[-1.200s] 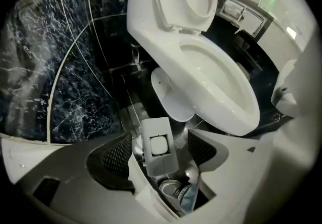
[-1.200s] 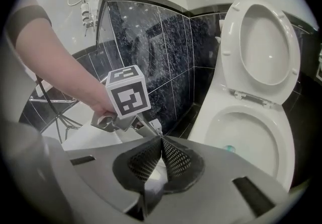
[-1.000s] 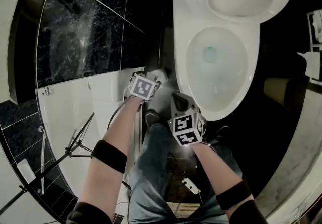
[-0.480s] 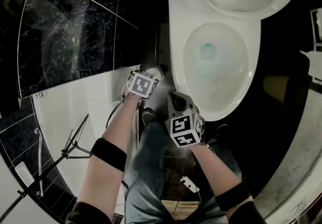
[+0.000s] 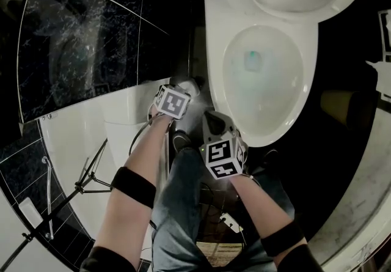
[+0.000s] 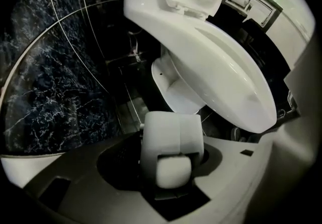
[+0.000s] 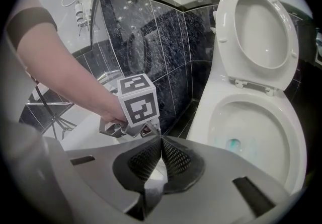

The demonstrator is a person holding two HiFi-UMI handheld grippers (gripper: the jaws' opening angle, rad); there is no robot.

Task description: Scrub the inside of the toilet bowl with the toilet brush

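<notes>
Left gripper view: left gripper (image 6: 172, 160), its jaws just closing, clamps a white blocky plastic toilet-brush handle (image 6: 171, 135) beside the white ceramic toilet bowl (image 6: 226, 82). Right gripper (image 7: 161, 140) is pressed together, empty.

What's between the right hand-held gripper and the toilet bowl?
Nothing but a strip of dark tiling; the right gripper view shows the right hand-held gripper beside the toilet bowl rim.

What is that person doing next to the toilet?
A person stands by the open toilet with a claw in each hand. The left claw points down and has just been closing on the white toilet brush handle beside the bowl. The right claw is shut and empty. No scrubbing yet.
</notes>
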